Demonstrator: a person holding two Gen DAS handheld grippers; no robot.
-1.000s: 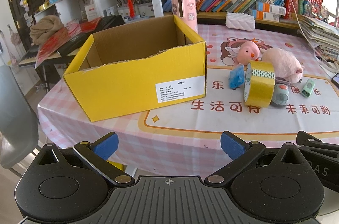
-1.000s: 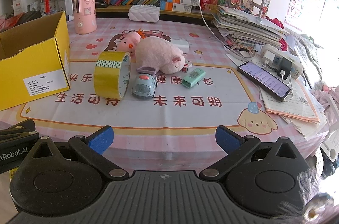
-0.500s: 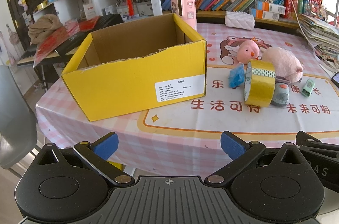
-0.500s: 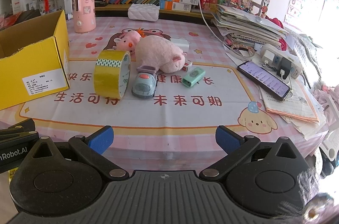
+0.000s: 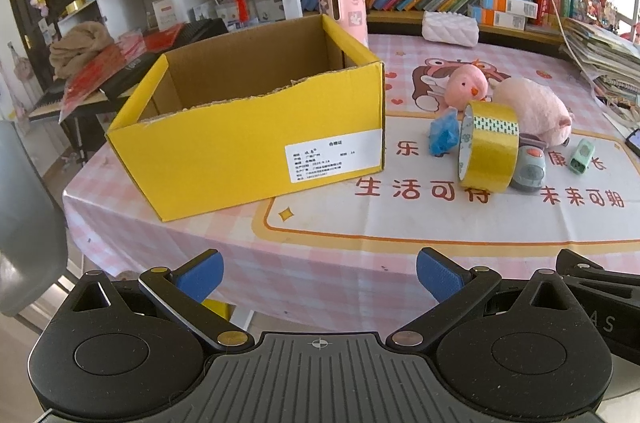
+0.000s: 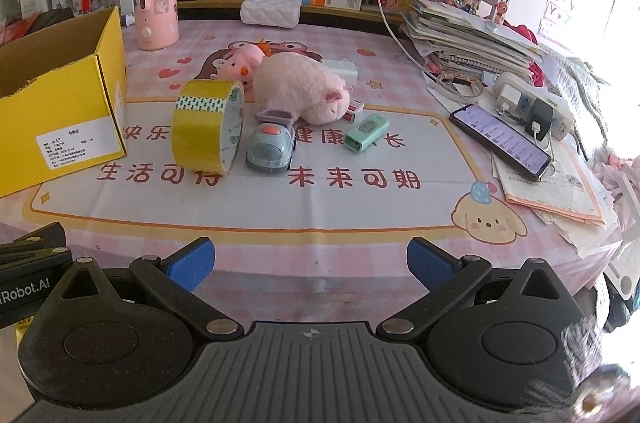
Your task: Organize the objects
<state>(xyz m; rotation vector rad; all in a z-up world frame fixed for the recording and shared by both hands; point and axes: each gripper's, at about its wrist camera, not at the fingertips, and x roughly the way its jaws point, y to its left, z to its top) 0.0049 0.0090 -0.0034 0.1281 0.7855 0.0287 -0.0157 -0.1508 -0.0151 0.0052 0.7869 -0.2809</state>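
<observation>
We list, from the left: one yellow cardboard box [image 5: 256, 143], open-topped, flaps ragged, white label on its near wall, standing at the left end of the pink checked tablecloth [image 5: 320, 255]; its long side runs across our left view. We see nothing inside it, though its floor is mostly hidden.

Next, a blue crumpled item [image 5: 444, 135], just beside the box's right corner. A roll of yellow tape [image 6: 208, 127] stands on edge, its hole facing right toward a grey-blue toy car [image 6: 271, 145] that sits just beside it, nose toward us. Behind these we record a small pink chick plush [image 6: 240, 63] and a larger pink pig plush [image 6: 304, 89], lying lengthwise with snout to the right. A mint-green small case [image 6: 366, 133] lies right of the car, long axis slanting away to the right.

Our left gripper [image 5: 319, 273] hangs before the table edge, jaws spread, empty, facing the box. Our right gripper [image 6: 310, 257] is likewise spread and empty, well short of the toys ahead.
</observation>
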